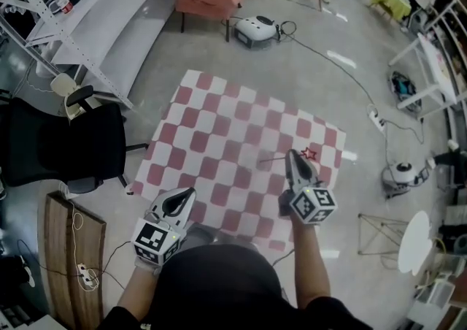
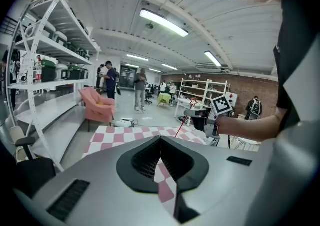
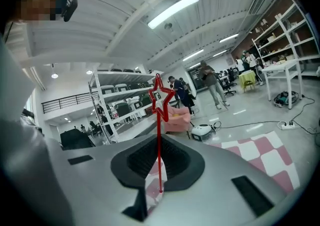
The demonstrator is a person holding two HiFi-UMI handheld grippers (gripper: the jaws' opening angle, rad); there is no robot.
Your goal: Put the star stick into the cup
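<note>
star stick [image 3: 159, 130] clamped in right tool [image 3: 159, 170], star end out front; left tool [image 2: 160, 145] closed, empty.

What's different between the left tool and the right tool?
The right tool pinches the red star stick; the left tool pinches nothing. The right tool reaches farther out over the checkered mat; the left tool sits closer to the person. Both are grey and have their jaws together.
</note>
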